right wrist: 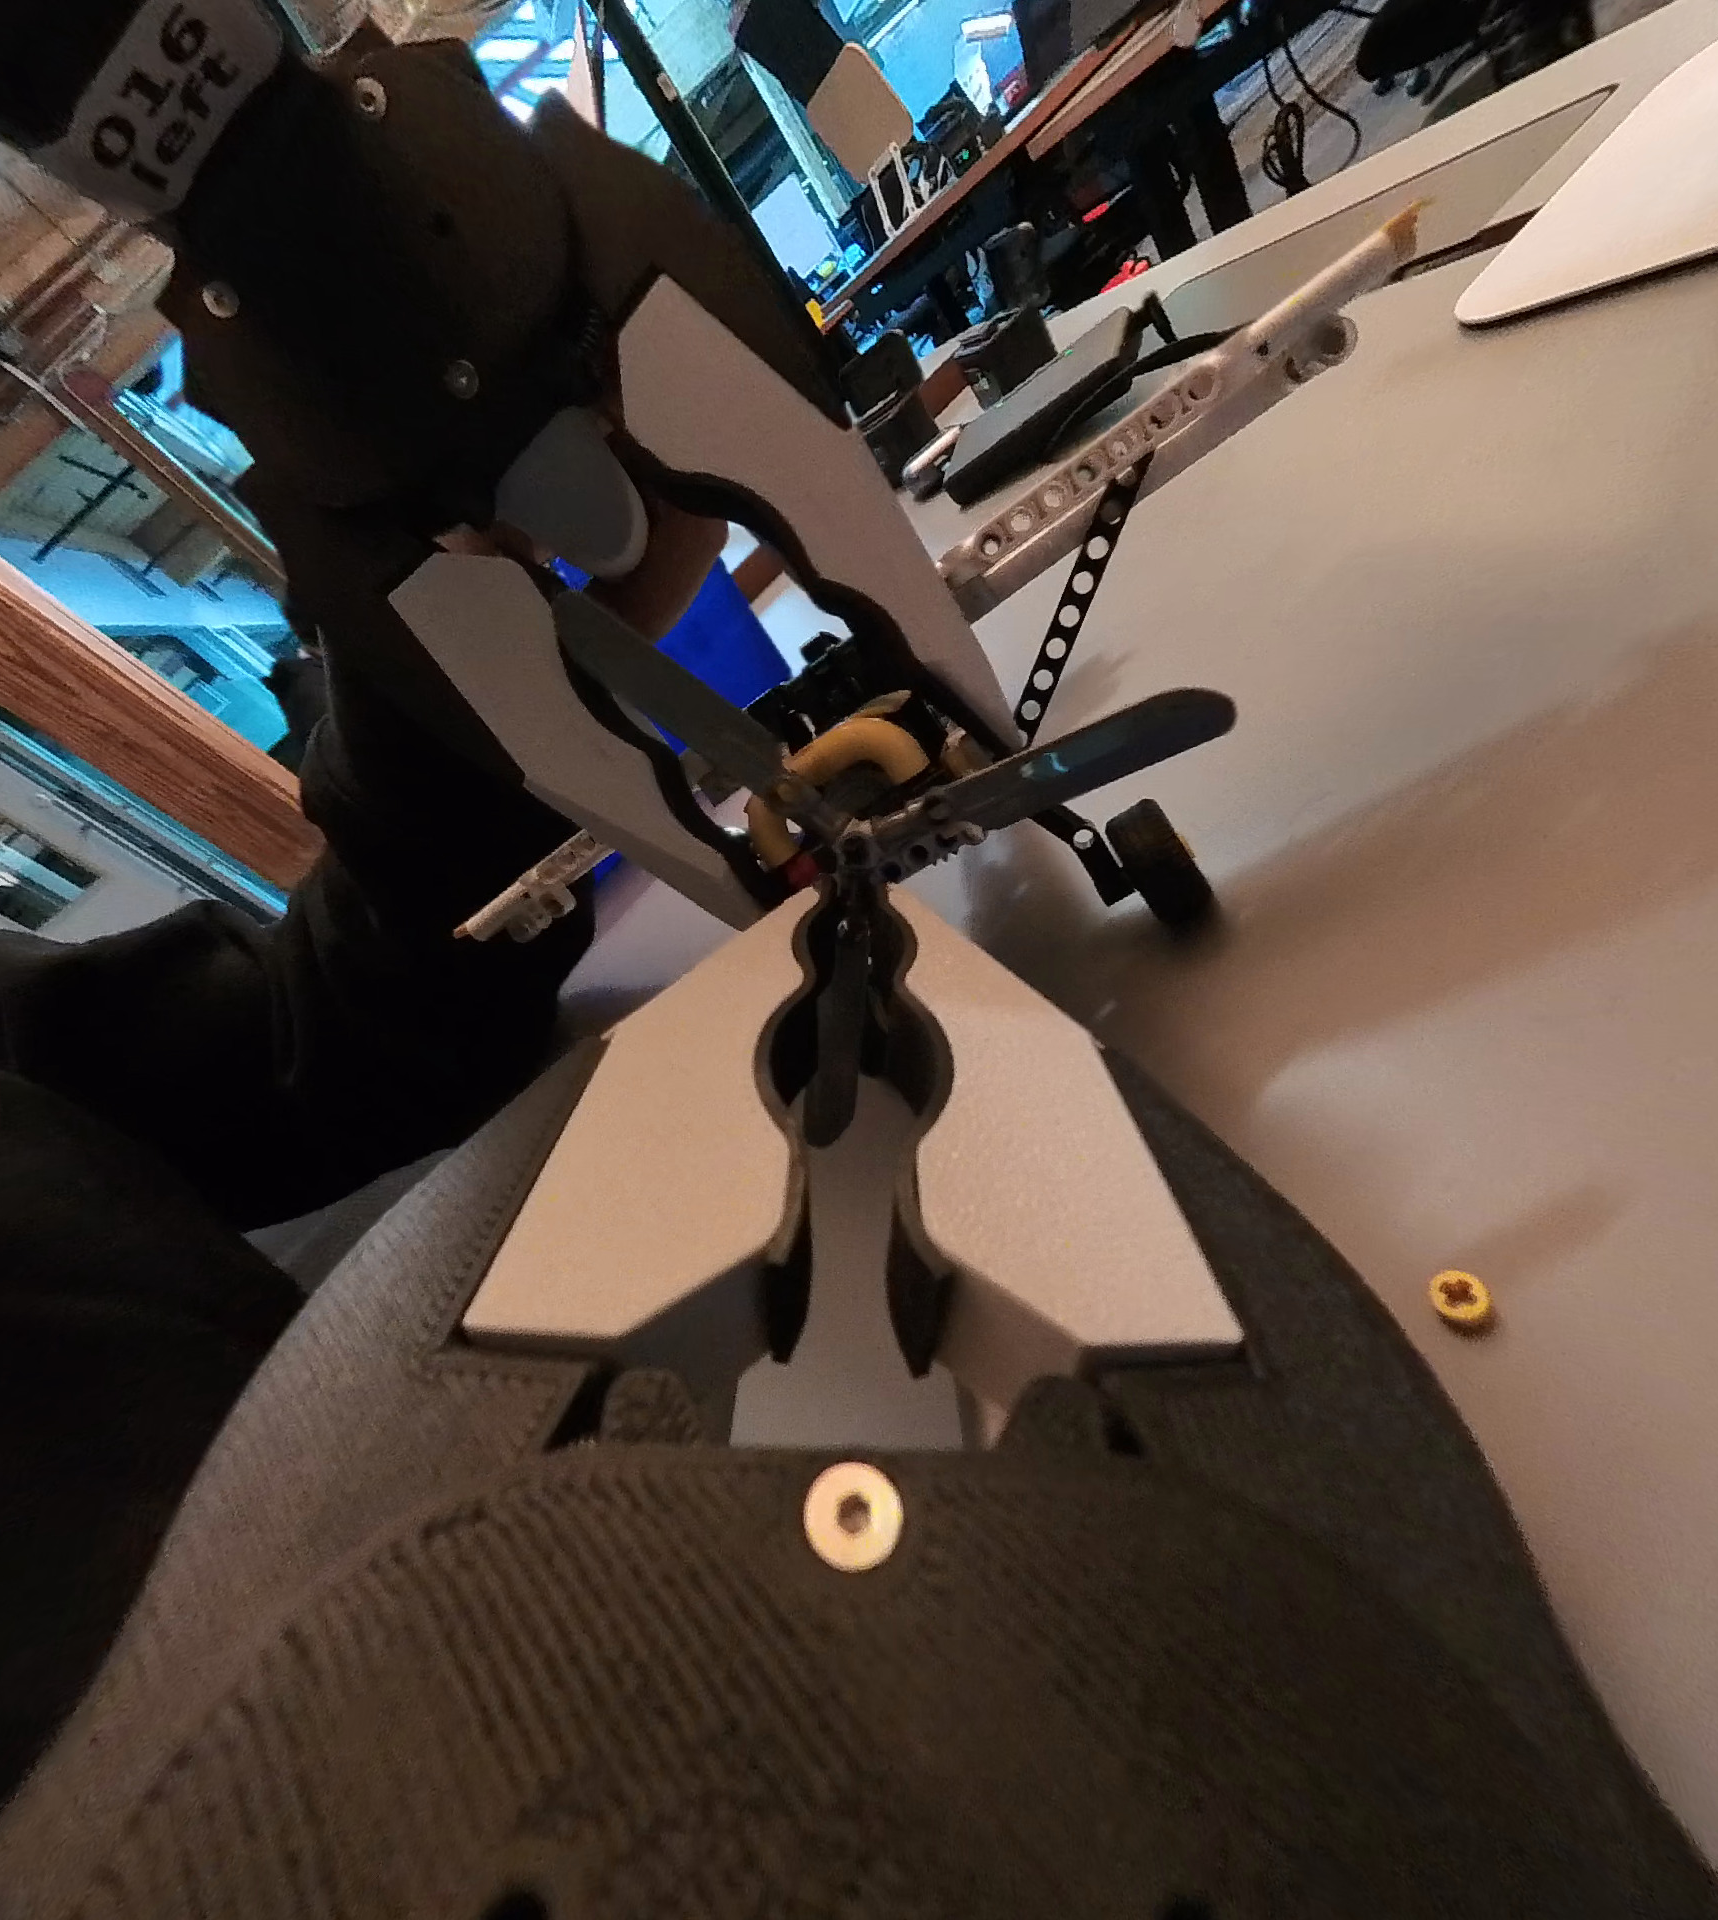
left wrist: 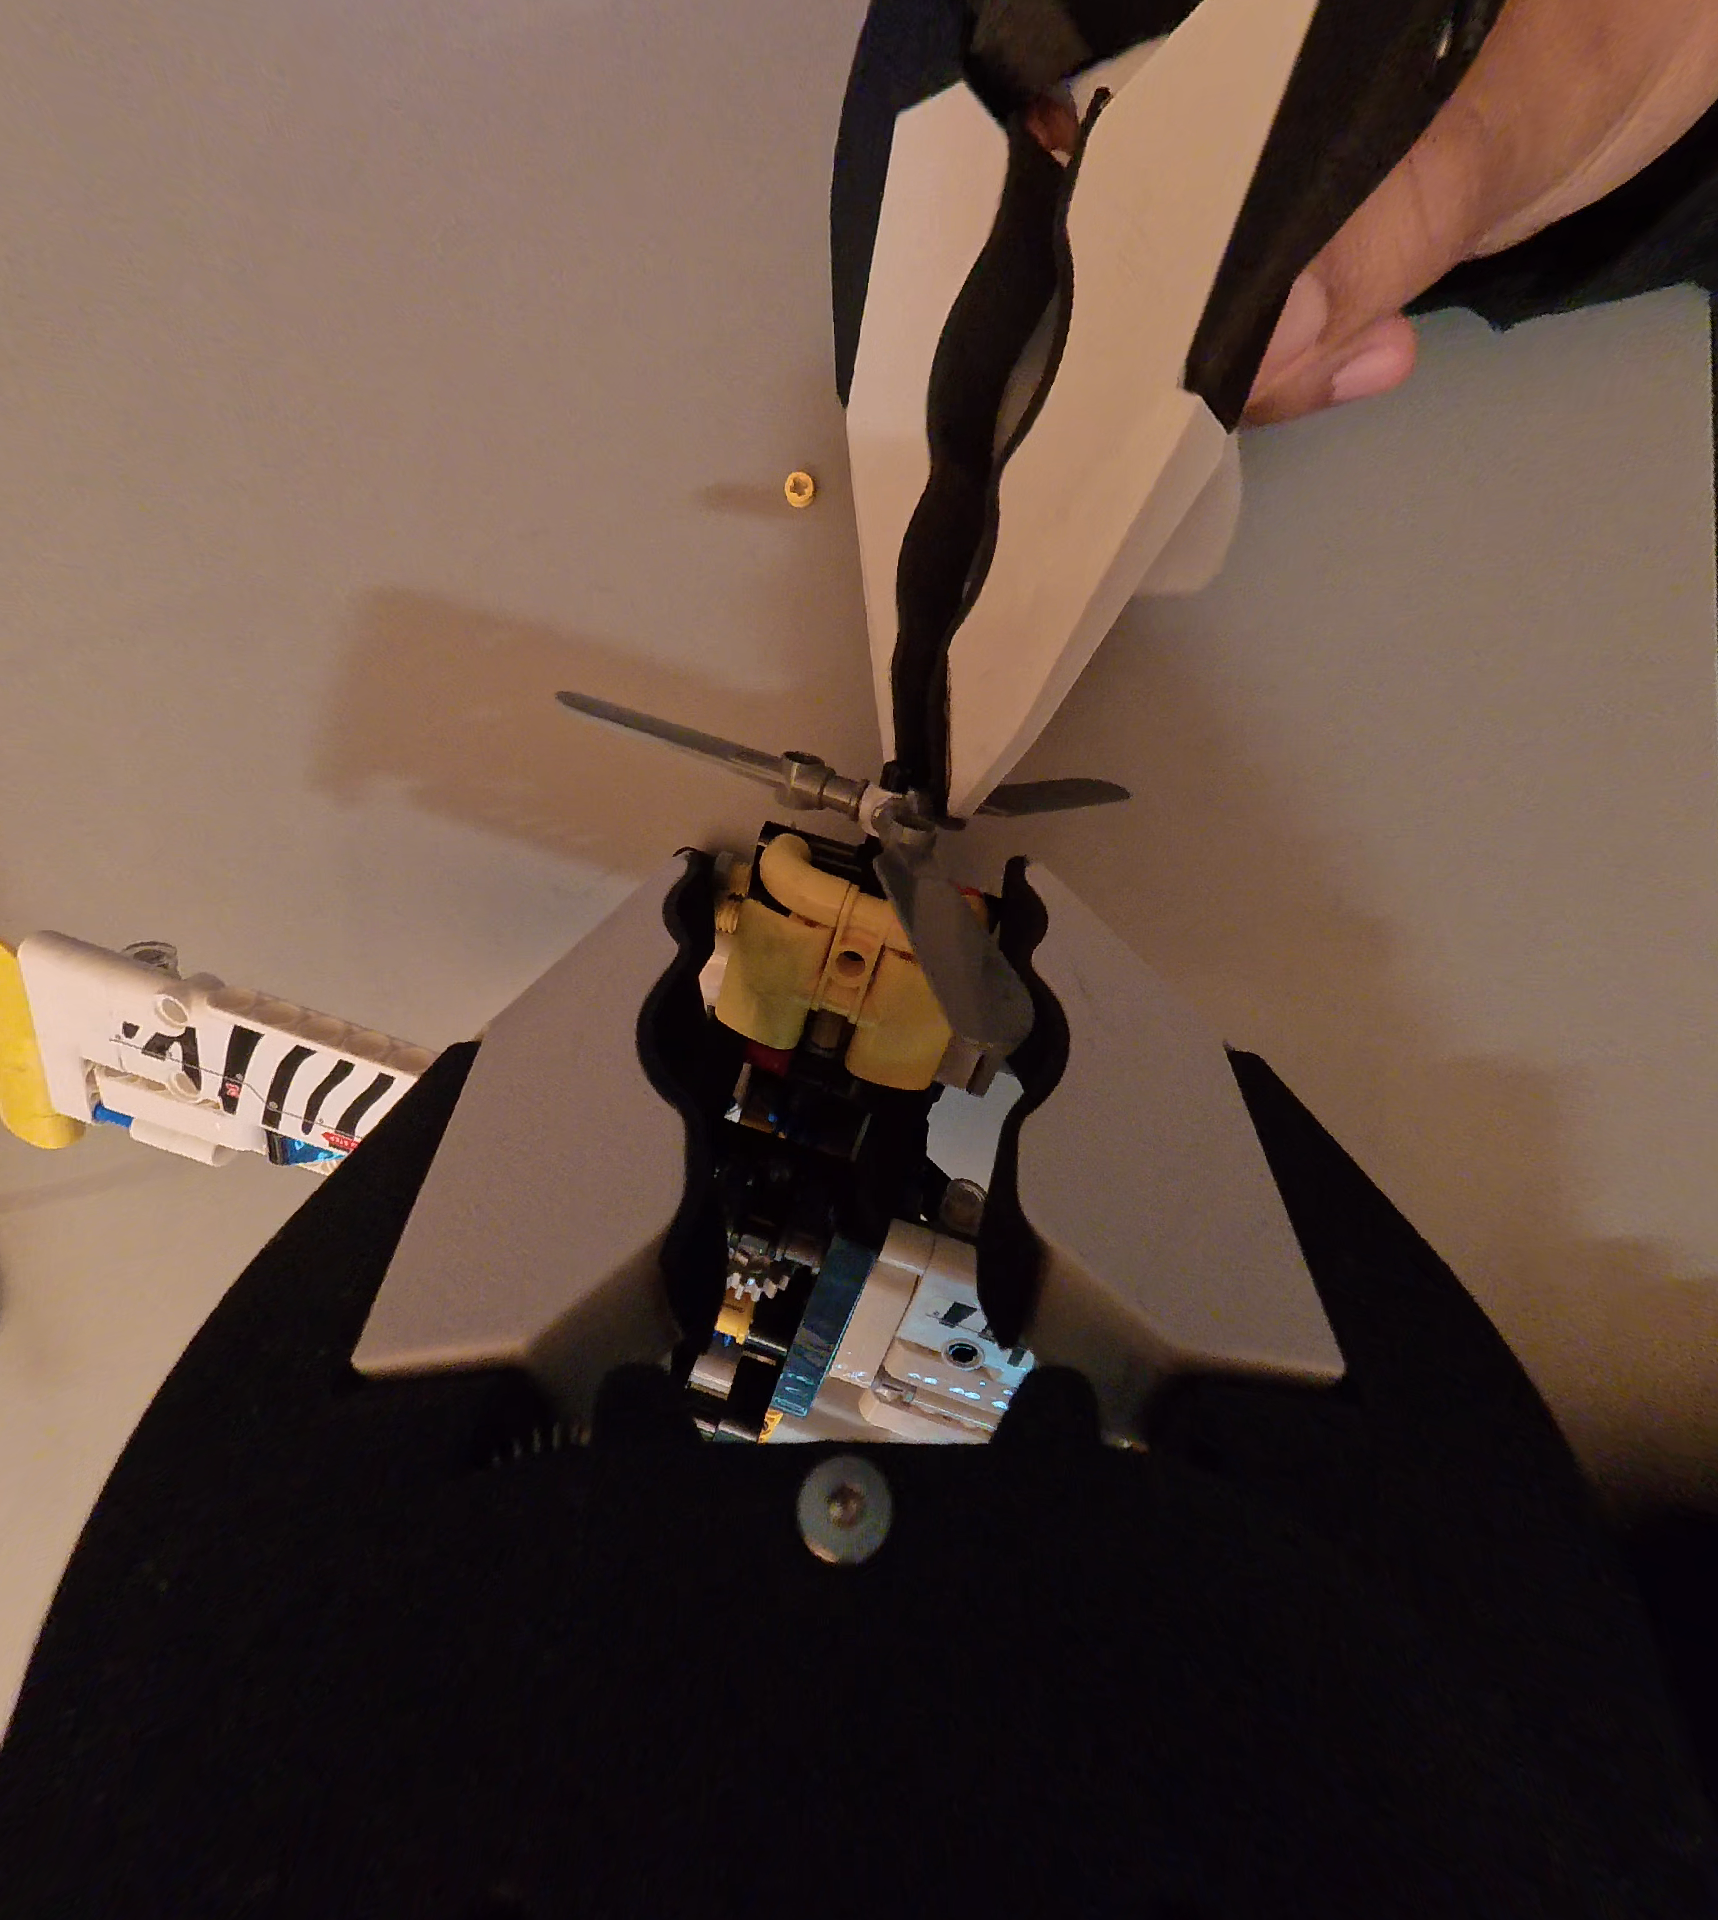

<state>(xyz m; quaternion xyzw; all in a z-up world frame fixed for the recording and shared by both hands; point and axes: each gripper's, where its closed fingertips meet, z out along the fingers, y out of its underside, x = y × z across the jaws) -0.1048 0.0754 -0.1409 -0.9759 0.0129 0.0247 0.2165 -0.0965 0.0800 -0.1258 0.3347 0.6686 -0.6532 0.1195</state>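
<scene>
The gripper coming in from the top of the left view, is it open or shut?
Shut: the right gripper has its black pads together down their length, tips pinching a dark rotor blade.

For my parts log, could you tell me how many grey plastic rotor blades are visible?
4 blades: one points left, one right, one lies over the yellow brick-built body in the left gripper, and one is clamped in the right gripper. None seems hidden.

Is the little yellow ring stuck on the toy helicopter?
No, the little yellow ring lies alone on the grey table, apart from the toy helicopter.
</scene>
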